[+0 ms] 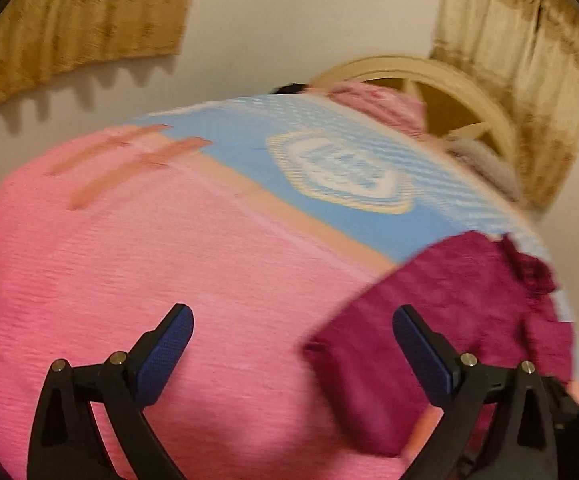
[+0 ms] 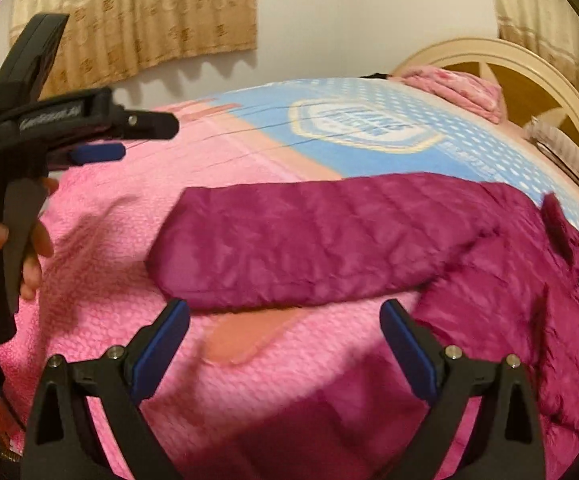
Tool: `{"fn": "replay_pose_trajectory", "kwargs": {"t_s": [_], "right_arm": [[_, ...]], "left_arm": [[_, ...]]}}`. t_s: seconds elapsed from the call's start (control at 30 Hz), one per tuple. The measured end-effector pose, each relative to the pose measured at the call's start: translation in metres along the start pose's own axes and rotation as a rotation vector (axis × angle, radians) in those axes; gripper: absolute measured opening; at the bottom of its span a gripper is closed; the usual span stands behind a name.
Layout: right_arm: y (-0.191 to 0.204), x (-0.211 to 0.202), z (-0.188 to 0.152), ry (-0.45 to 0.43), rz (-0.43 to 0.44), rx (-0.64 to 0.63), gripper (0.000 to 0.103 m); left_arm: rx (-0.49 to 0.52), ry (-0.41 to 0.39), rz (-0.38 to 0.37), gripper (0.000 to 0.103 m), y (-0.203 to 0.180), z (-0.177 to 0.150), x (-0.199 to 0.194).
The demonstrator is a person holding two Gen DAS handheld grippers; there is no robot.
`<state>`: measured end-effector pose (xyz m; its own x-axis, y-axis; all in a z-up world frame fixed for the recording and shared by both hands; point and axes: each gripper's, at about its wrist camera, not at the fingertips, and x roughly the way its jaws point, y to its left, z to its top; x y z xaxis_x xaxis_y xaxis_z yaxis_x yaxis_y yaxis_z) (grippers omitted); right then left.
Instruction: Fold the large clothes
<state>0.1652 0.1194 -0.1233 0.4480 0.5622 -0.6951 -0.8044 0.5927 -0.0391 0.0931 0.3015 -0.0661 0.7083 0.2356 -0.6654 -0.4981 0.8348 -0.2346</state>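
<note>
- Both tongs are spread wide with nothing in them: left tongs over the pink bedspread, right tongs just short of the jacket.
- Magenta quilted jacket lies on the bed, one sleeve stretched out flat.
- Looks puffy, light, probably slippery, so it'll slide and spring back.
- I'd pinch the sleeve's cuff end and a hem edge, not the padded middle.

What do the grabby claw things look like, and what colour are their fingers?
Each gripper, left and right, has two black plastic fingers shaped like pointy triangles with cut-out holes. Blue bumpy pads line the inner sides, and small silver bolts hold the joints. From the side, the left one looks like a black pistol handle with pale lettering, too blurry to read, held by a bare hand.
</note>
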Motion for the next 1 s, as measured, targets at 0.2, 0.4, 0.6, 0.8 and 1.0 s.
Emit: {"fn": "replay_pose_trajectory", "kwargs": {"t_s": [0.2, 0.4, 0.6, 0.8, 1.0], "right_arm": [[0.039, 0.031, 0.019, 0.033, 0.041, -0.081, 0.098], [0.046, 0.063, 0.021, 0.13, 0.04, -0.078, 0.041], [0.003, 0.012, 0.026, 0.008, 0.054, 0.039, 0.019], [-0.08, -0.064, 0.018, -0.141, -0.001, 0.234, 0.016], [-0.16, -0.098, -0.01, -0.172, -0.085, 0.409, 0.015]], "left_arm": [[-0.047, 0.05, 0.092, 0.1, 0.031, -0.008, 0.011], [-0.029, 0.041, 0.075, 0.1, 0.027, -0.007, 0.006], [-0.032, -0.009, -0.035, 0.1, -0.005, 0.009, -0.005], [0.065, -0.062, -0.192, 0.101, -0.077, 0.024, -0.002], [0.219, -0.025, -0.181, 0.101, -0.168, 0.023, 0.018]]}}
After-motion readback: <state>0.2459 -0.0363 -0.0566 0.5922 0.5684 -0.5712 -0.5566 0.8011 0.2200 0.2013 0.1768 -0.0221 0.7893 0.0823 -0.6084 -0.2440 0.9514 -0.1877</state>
